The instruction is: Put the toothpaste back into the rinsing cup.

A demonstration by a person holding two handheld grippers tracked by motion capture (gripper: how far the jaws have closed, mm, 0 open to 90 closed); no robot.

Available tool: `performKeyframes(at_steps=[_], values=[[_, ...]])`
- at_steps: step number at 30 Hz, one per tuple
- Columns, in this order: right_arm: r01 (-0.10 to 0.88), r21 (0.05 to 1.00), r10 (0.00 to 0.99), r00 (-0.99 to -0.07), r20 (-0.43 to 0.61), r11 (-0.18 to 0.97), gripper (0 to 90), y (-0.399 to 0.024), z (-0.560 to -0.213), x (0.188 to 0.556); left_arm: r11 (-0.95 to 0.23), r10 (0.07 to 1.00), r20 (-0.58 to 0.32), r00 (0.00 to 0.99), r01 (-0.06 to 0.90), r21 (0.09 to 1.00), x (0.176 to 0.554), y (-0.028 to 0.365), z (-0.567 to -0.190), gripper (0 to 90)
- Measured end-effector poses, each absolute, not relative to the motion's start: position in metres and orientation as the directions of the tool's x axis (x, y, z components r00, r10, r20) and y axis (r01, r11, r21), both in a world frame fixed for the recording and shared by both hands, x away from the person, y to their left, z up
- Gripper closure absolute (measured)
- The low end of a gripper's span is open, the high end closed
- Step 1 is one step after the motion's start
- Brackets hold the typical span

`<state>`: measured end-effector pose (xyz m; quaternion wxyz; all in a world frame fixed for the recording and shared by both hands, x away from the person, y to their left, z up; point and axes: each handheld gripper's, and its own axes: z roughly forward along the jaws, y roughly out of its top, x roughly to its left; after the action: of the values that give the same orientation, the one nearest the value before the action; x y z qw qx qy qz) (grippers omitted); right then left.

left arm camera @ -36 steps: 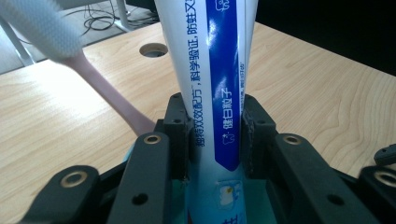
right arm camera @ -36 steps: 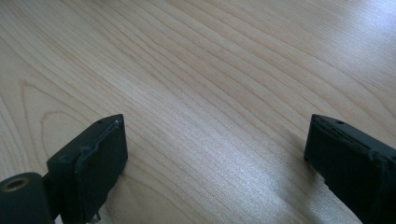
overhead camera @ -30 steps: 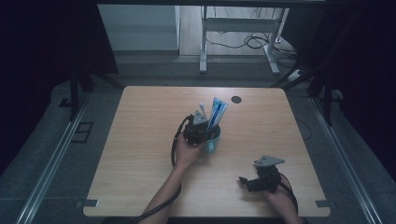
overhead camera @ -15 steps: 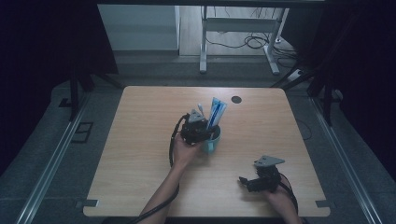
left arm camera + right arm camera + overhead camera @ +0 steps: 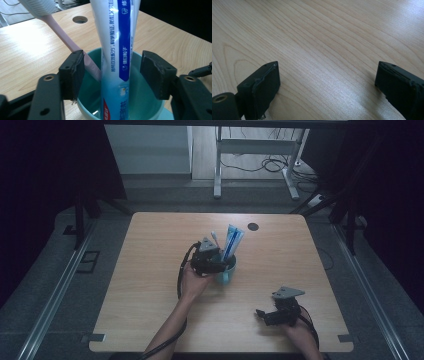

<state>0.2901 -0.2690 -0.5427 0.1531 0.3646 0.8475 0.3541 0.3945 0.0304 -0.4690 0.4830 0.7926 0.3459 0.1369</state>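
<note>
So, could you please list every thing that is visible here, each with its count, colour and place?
cup: 1, teal, middle of the table, under the left gripper
toothpaste tube: 1, white and blue, standing in the cup between the open jaws, touched by neither pad
toothbrush: 1, pink handle, white head, leaning in the cup
table: 1, light wood, with a dark round hole near the far edge
desk frame: 1, white, on the floor beyond the table
left gripper: 1, black, jaws just been opening, over the cup
right gripper: 1, black, open, low over bare wood at the near right
</note>
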Motion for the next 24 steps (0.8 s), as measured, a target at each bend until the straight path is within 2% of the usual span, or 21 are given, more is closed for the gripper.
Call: performKeyframes(at_steps=[8, 14, 24], values=[[0.510, 0.712, 0.726, -0.687, -0.001, 0.483, 5.6, -0.269, -0.543, 0.290, -0.311, 0.665, -0.123, 0.736, 0.423, 0.851, 0.389, 0.031, -0.465, 22.3], [0.510, 0.712, 0.727, -0.687, -0.001, 0.483, 5.6, -0.269, -0.543, 0.290, -0.288, 0.648, -0.164, 0.744, 0.439, 0.851, 0.385, 0.037, -0.457, 18.5], [0.510, 0.712, 0.726, -0.687, -0.001, 0.483, 5.6, -0.269, -0.543, 0.290, -0.315, 0.645, -0.148, 0.750, 0.438, 0.842, 0.376, 0.042, -0.453, 14.2]])
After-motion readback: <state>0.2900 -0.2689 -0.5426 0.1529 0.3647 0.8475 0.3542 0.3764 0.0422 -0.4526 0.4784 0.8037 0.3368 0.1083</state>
